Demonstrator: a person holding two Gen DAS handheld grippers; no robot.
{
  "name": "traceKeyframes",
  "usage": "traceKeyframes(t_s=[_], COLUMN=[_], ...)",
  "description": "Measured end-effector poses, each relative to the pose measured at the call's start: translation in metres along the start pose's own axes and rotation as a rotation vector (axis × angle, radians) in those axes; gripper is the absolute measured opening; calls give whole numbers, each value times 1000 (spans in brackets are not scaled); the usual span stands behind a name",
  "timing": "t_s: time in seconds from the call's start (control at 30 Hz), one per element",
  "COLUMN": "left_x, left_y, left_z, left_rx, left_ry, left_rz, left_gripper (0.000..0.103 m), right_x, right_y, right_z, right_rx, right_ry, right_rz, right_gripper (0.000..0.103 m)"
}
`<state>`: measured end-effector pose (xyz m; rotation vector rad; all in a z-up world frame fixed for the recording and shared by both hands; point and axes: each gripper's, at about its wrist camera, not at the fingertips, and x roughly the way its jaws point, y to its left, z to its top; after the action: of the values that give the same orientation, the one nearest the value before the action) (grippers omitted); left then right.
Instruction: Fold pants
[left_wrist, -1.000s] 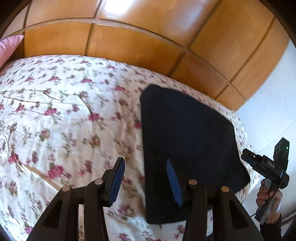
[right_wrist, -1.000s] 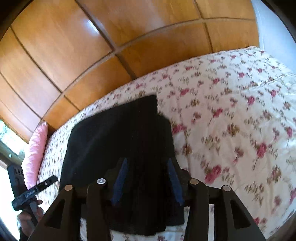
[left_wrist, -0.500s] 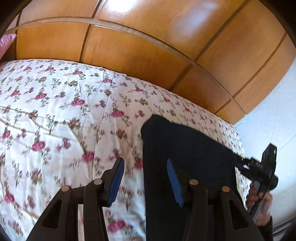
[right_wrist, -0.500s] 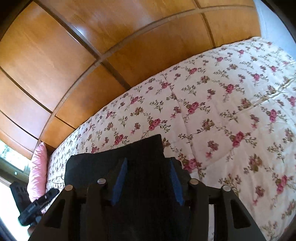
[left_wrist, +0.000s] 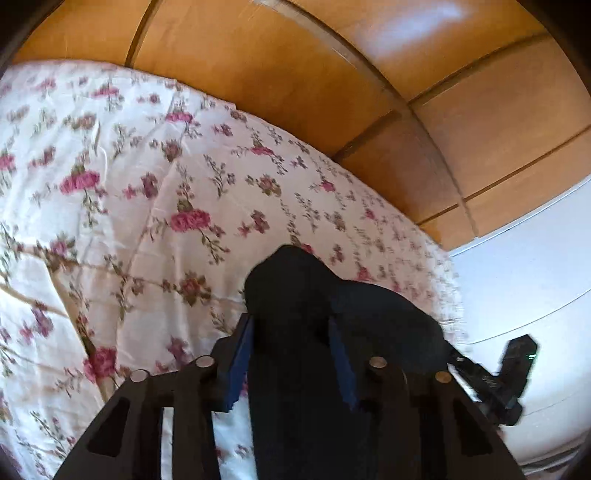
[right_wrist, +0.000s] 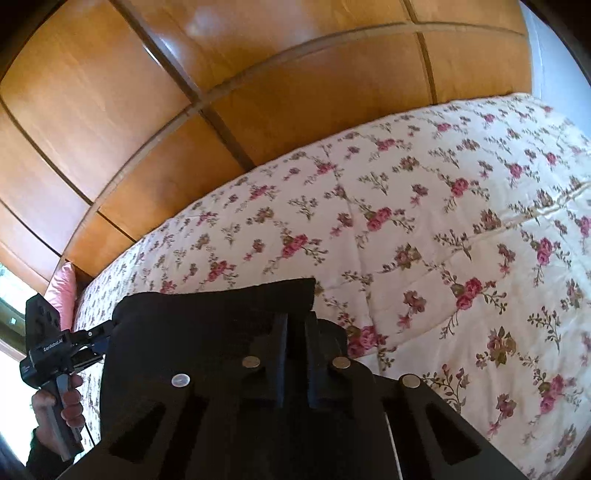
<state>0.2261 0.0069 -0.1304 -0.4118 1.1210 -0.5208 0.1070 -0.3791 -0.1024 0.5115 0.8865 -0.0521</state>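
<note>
Your right tongs (right_wrist: 295, 332) pinch the dark, soft folded pants (right_wrist: 207, 314) on the floral quilted bed (right_wrist: 443, 221); your left tongs (left_wrist: 291, 354), closing around the opposite edge, ready both ends for an even fold.

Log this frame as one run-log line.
task: fold pants | right tool: shut on pants | left tool: closing, pants between pads | surface: bed

Left gripper (left_wrist: 291, 354), jaws closing, straddles dark pants (left_wrist: 314, 295) on floral bedspread (left_wrist: 147, 206).
</note>
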Motion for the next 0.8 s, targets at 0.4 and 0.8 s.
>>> traceKeyframes(t_s=[0.4,0.8], left_x=[-30,-31], left_y=[-17,13], left_z=[-28,-89], left_rx=[138,22], left_ry=[-93,31], left_rz=[93,-179], left_gripper=[70,67], right_x=[-19,0], right_y=[-23,-45], right_z=[-6,-59], right_rx=[100,85], right_ry=[15,225], right_rz=[217,330], right_gripper=[73,77])
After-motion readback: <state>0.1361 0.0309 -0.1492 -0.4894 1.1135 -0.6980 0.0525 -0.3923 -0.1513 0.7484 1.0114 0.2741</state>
